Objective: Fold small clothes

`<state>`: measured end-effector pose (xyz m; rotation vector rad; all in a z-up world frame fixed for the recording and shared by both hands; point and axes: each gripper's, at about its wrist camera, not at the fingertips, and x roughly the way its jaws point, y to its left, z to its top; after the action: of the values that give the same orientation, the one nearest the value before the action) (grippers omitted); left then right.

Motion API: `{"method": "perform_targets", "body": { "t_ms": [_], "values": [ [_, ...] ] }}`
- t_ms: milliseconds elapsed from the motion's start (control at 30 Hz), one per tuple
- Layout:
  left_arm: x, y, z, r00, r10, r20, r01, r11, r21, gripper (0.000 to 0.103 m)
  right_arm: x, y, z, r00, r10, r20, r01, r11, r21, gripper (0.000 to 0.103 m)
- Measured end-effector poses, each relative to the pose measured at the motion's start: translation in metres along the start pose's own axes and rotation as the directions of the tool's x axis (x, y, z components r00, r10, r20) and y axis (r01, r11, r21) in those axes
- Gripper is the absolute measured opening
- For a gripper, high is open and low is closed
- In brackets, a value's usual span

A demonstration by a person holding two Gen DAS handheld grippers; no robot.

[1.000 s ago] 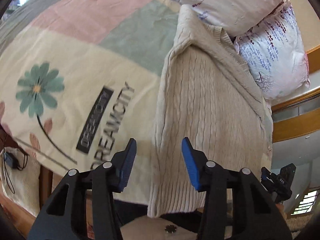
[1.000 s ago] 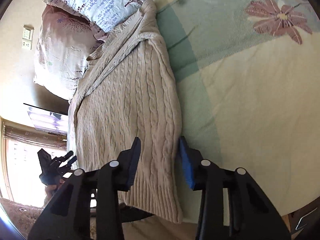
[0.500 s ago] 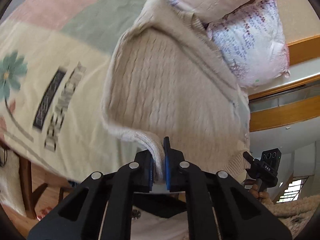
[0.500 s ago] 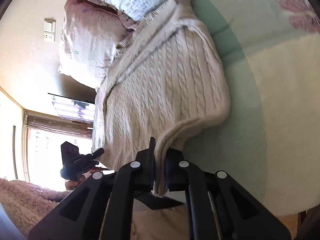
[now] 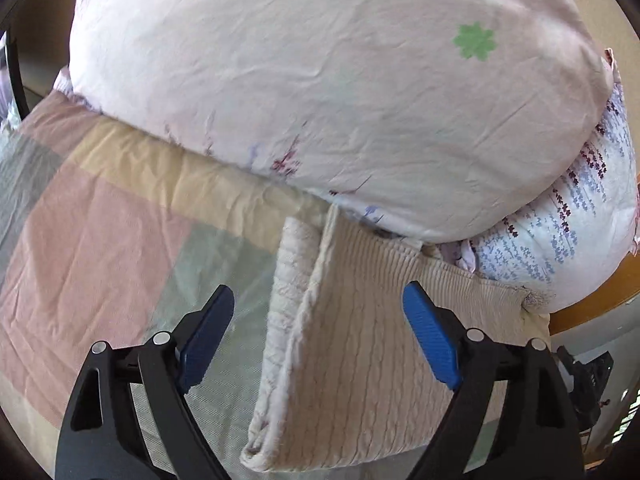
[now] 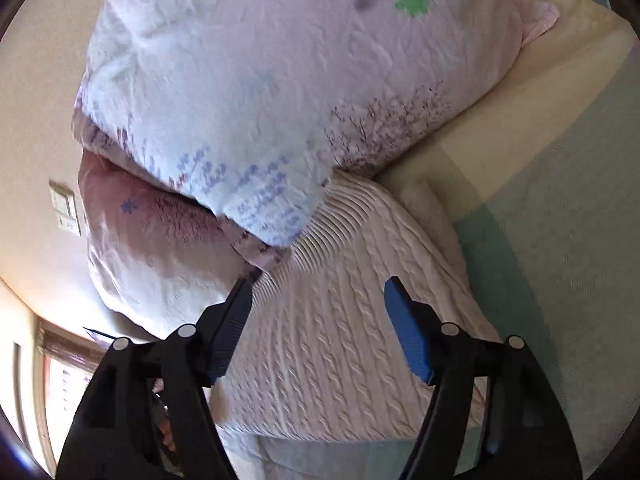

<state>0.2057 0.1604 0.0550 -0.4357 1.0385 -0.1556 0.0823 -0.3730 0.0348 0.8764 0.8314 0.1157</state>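
Cream cable-knit, the sweater lies folded over on itself on the bed, its ribbed edge pushed up against the pillows, probably so the doubled layers sit square. The left gripper and right gripper hang just above the sweater, fingers wide apart and holding nothing, which suggests the fold is laid down and released.

A bed fills both views, covered by a patchwork quilt of pink, cream and pale green panels. At its head lie two puffy floral-print pillows, stacked. Behind them rises a beige wall with a white switch plate; a wooden headboard rail curves beside the pillows, and a bright window glows below the switch plate.
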Motion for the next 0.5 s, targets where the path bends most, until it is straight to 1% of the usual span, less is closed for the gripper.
{"method": "perform_targets", "body": {
  "t_ms": [33,100,133,200,233,267,300,333,367,400,467,500],
  "values": [
    [0.007,0.010,-0.005,0.999,-0.009,-0.032,0.009,1.000,-0.005,0.087,-0.002,-0.005,-0.006,0.999,-0.024,-0.021,0.023,1.000,-0.008,0.073],
    [0.024,0.024,-0.015,0.993,-0.056,-0.108,0.053,0.998,-0.033,0.083,-0.005,-0.019,-0.015,0.998,-0.019,-0.060,0.021,0.999,0.033,0.073],
    [0.031,0.029,-0.020,0.987,-0.089,-0.134,0.083,0.995,-0.053,0.080,-0.009,-0.023,-0.017,0.998,-0.010,-0.060,0.013,0.999,0.047,0.073],
    [0.043,0.032,-0.027,0.979,-0.130,-0.160,0.118,0.990,-0.078,0.078,-0.017,-0.025,-0.021,0.999,-0.004,-0.053,0.006,0.999,0.042,0.073],
    [0.046,0.031,-0.029,0.980,-0.135,-0.147,0.124,0.989,-0.082,0.077,-0.019,-0.024,-0.020,0.999,-0.002,-0.054,0.004,0.999,0.032,0.073],
    [0.045,0.028,-0.031,0.983,-0.143,-0.114,0.135,0.988,-0.077,0.073,-0.020,-0.024,-0.019,0.998,-0.001,-0.058,0.003,1.000,0.023,0.073],
    [0.049,0.027,-0.032,0.977,-0.178,-0.115,0.168,0.981,-0.094,0.062,-0.020,-0.021,-0.018,0.998,-0.002,-0.065,0.003,1.000,0.008,0.073],
    [0.056,0.027,-0.034,0.972,-0.196,-0.127,0.179,0.975,-0.134,0.044,-0.018,-0.018,-0.019,0.998,-0.004,-0.070,0.004,1.000,-0.003,0.073],
    [0.057,0.027,-0.036,0.973,-0.206,-0.101,0.188,0.968,-0.164,0.036,-0.019,-0.018,-0.017,0.997,-0.004,-0.076,0.003,1.000,-0.014,0.073],
    [0.059,0.027,-0.036,0.968,-0.229,-0.100,0.207,0.959,-0.194,0.027,-0.017,-0.018,-0.017,0.997,-0.002,-0.080,0.000,1.000,-0.016,0.073],
    [0.053,0.023,-0.036,0.963,-0.260,-0.074,0.236,0.942,-0.238,0.022,-0.014,-0.023,-0.011,0.996,0.003,-0.090,-0.004,1.000,-0.011,0.073],
    [0.044,0.015,-0.036,0.953,-0.299,-0.051,0.279,0.929,-0.243,0.021,-0.011,-0.025,-0.008,0.996,0.003,-0.090,-0.004,1.000,-0.009,0.073]
  ]
}}
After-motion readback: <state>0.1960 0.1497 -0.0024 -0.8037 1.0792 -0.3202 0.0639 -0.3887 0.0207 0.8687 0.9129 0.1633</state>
